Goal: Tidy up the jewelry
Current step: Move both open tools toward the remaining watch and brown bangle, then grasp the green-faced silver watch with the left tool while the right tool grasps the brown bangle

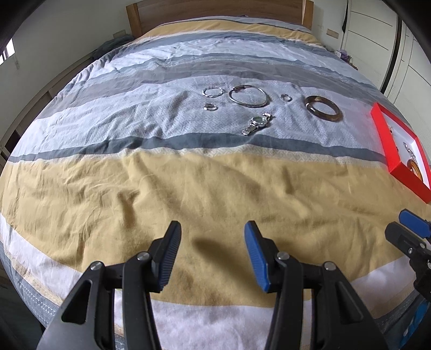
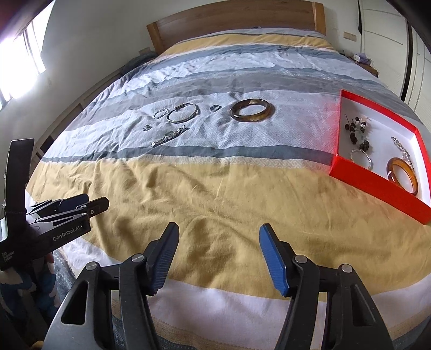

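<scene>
Loose jewelry lies in a group on the striped bedspread [image 1: 215, 175]: a brown bangle [image 1: 324, 108] [image 2: 252, 110], a thin silver bangle [image 1: 249, 96] [image 2: 183, 112], a silver watch [image 1: 257, 123] [image 2: 169, 137], a silver chain bracelet [image 1: 212, 91] and small rings [image 1: 286, 97] [image 1: 208, 106]. A red box [image 2: 377, 185] [image 1: 398, 167] at the right holds a beaded piece [image 2: 357, 129], an amber bangle [image 2: 402, 175] and silver chains. My left gripper [image 1: 212, 228] and right gripper [image 2: 219, 228] both stand open over the yellow stripe, well short of the jewelry, with nothing between their fingers.
A wooden headboard [image 2: 237, 21] closes the far end of the bed. White wardrobe doors [image 2: 390, 40] run along the right and a bright window [image 2: 18, 62] is at the left. The other gripper's fingertip [image 1: 412, 222] shows at the right edge.
</scene>
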Demonstrator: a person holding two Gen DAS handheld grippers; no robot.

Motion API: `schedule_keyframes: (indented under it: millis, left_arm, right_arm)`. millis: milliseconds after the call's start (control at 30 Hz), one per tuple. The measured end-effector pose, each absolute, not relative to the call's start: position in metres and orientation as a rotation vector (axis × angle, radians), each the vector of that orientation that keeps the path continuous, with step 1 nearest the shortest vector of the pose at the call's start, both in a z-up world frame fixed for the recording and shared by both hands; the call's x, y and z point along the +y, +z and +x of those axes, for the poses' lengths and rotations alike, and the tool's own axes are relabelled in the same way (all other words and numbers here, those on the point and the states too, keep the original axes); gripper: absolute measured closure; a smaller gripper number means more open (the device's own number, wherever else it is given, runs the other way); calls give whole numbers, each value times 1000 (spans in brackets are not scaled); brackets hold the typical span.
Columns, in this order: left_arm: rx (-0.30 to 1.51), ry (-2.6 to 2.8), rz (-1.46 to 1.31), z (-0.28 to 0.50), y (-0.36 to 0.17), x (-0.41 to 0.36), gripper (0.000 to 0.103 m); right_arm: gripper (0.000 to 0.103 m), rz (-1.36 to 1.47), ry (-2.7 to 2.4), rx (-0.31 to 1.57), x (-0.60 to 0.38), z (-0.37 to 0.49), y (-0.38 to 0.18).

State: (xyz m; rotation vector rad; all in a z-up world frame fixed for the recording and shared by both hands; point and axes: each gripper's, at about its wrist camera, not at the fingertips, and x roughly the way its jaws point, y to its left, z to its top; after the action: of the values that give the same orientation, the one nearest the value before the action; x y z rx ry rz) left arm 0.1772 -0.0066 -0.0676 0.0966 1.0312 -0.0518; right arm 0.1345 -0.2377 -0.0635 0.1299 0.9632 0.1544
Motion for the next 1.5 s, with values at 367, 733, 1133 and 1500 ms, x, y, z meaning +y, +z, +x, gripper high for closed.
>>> schedule_keyframes:
  millis: [367, 733, 1133, 1500]
  left_arm:
    - [1006, -65, 72, 213, -71, 10, 56]
    - [947, -189, 56, 268, -68, -17, 56]
    - [903, -279, 135, 310, -93, -51, 56]
    - [889, -311, 197, 324, -111, -68, 57]
  right_arm:
    - [43, 104, 174, 951, -231, 175, -68]
    - [43, 107, 148, 887, -249, 233, -64]
    - [44, 155, 131, 836, -267, 293, -72]
    - [55, 194, 27, 864, -293, 358, -99]
